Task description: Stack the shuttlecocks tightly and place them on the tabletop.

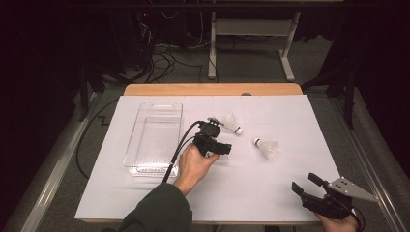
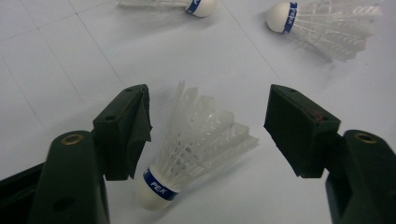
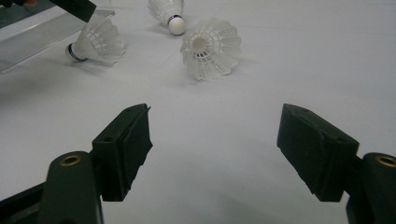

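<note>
**Left hand-held gripper straddles a shuttlecock beside the clear tray**

Nearest the person, the right hand-held gripper (image 1: 305, 186) sits low at the front right corner of the white-covered bench (image 1: 270, 193), well apart from the clear tray (image 1: 153, 140) and on the far side of the bench from it. Its jaws stand wide apart with bare white surface between them, as the right gripper view (image 3: 215, 140) shows, and nothing is in their grip.

Farther in, just to the right of the tray's near end, the left hand-held gripper (image 1: 221, 148) is held by a hand (image 1: 193, 164) whose sleeve comes up from the front edge. Its jaws are spread wide, one on either side of the nearest shuttlecock (image 2: 194, 149), which lies on the bench with its cork tip and blue band toward the camera and its feathers pointing away. The left pad sits just beside the feathers; whether it touches them I cannot tell. The right pad stands clear.

Beyond that, a second shuttlecock (image 1: 267, 147) lies on its side farther right of the tray, cork pointing back toward the tray.

Farthest, a third shuttlecock (image 1: 232, 123) lies right of the tray's middle, just behind the left hand-held gripper.
</note>
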